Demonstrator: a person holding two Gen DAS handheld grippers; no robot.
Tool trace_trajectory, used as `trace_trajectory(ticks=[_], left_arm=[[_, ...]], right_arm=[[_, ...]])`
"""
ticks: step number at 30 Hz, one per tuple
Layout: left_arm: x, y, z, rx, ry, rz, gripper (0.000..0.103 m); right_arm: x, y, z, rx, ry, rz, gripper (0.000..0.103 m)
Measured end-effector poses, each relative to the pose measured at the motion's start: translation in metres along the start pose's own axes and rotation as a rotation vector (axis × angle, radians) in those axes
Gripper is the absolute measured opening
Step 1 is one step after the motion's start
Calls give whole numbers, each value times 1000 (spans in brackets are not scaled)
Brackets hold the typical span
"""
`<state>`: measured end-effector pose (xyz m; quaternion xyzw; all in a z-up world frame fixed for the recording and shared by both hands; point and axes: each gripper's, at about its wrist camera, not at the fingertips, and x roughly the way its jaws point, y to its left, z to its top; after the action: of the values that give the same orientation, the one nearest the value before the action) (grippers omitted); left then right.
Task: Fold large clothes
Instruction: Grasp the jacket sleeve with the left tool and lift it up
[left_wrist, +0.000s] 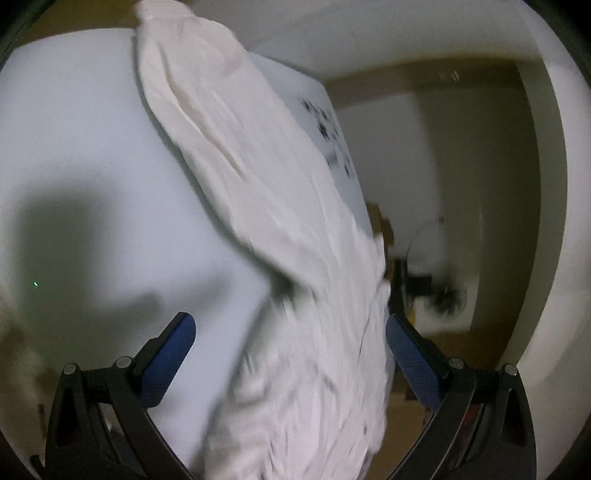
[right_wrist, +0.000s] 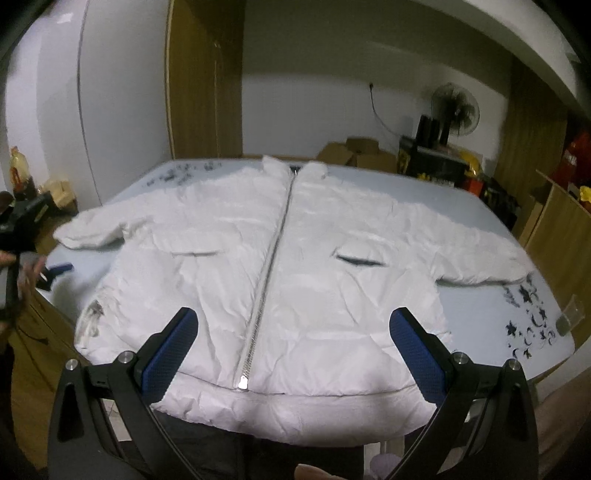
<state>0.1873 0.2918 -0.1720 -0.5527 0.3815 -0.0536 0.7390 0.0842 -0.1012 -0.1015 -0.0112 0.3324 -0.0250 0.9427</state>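
White jacket (right_wrist: 280, 273) flat on tabletop (right_wrist: 517, 306), zipper running away from right tongs (right_wrist: 293, 328), hem nearest; left tongs (left_wrist: 290, 332) beside one sleeve (left_wrist: 236, 155); both pairs gaping, empty.

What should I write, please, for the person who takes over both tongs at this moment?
Left tongs: open, holding nothing, at a sleeve of the jacket.
Right tongs: open, holding nothing, above the hem.
White jacket: lies flat on the table, front up, zipper closed, both sleeves spread out, hem at the near edge.
Done: spread out. Left: every fold; probably sleeves first.
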Motion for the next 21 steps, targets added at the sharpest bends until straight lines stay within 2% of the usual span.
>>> trace_trajectory(ticks=[4,6,10,15,17,21], left_arm=[[16,18,33,-73,-50,-7,102],[26,19,45,-94,-41,-13,102],[37,25,66,-91,-71,13,101],[48,23,89,-99,-97,10,101],[55,20,107,-96,-115,39,101],[67,18,142,-123,-126,34,101]], right_arm=[[16,1,-1,-5,36,-8,103],[23,1,-2,-5,52,-16,103],[32,-1,-3,2,77,-27,103],[41,2,-5,-9,99,-31,103],[45,3,-5,-10,115,-31,103],[53,4,-6,-10,139,-34,103]])
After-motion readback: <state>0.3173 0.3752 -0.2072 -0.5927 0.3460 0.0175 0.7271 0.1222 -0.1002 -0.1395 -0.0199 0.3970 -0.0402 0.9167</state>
